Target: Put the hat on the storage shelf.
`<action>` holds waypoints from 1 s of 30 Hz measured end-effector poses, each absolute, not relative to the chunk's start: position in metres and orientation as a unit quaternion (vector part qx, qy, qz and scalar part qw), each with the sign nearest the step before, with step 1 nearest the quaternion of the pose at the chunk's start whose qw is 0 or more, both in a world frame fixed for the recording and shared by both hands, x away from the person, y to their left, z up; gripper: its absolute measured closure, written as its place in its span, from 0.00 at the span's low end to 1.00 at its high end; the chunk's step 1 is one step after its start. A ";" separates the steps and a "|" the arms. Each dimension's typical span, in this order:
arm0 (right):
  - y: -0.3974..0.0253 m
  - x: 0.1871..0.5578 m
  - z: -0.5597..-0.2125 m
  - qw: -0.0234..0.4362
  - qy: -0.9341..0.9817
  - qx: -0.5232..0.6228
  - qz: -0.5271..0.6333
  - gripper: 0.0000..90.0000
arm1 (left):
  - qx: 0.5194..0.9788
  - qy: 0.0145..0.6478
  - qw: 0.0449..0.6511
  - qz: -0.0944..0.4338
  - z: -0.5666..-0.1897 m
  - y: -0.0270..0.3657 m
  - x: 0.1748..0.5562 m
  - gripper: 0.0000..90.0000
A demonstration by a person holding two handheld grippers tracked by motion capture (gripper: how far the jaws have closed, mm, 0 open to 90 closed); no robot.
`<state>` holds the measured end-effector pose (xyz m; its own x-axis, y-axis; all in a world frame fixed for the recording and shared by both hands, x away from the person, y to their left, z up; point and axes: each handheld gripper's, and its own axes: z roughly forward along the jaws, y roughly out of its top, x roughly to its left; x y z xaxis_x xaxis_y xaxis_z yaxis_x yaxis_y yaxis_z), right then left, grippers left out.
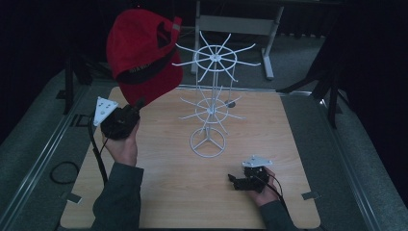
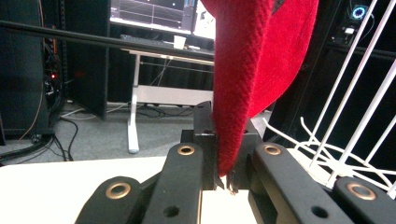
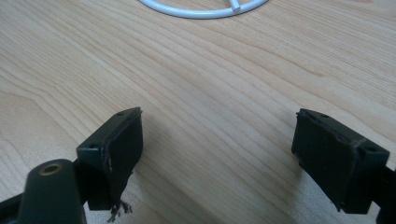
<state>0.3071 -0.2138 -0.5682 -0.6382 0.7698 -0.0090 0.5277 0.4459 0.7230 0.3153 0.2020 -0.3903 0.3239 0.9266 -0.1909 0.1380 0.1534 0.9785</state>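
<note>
dark curtains and a grey desk frame closed in the room behind your light wooden table [image 1: 159, 192]. you held the red cap [image 1: 139, 55] up in the air at the rear left of the table, just left of the white wire rack [image 1: 211, 103] that stood near the middle. your left gripper [image 2: 223, 175] had its jaws clamped on the lower edge of the cap, the red fabric pinched between the two black pads; in the high view the same left gripper [image 1: 137, 107] sat right below the cap's edge. your right gripper [image 3: 217, 154] rested low on the table near the front right, jaws wide apart with nothing between them, the rack's ring base just ahead of it.

the step in hand looked like hanging the cap on one of the rack's top prongs. to do it well, you needed to raise the cap above the upper ring of prongs, carry it right until the crown or the back strap opening sat over one prong tip, then lower before letting go. which part of the cap you gripped was hard to make out, possibly the brim. your free gripper could have steadied the base, since the light rack might tip.

no bins, trays or other containers stood on the table; the rack's prongs all appeared bare.
</note>
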 end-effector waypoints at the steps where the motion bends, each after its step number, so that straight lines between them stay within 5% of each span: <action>1: -0.214 0.307 -0.568 0.171 0.833 0.389 0.354 0.18 | 0.559 0.476 0.591 0.333 -0.390 0.202 0.315 0.96; 30: -0.214 0.307 -0.568 0.171 0.833 0.389 0.355 0.18 | 0.574 0.481 0.579 0.322 -0.411 0.195 0.317 0.96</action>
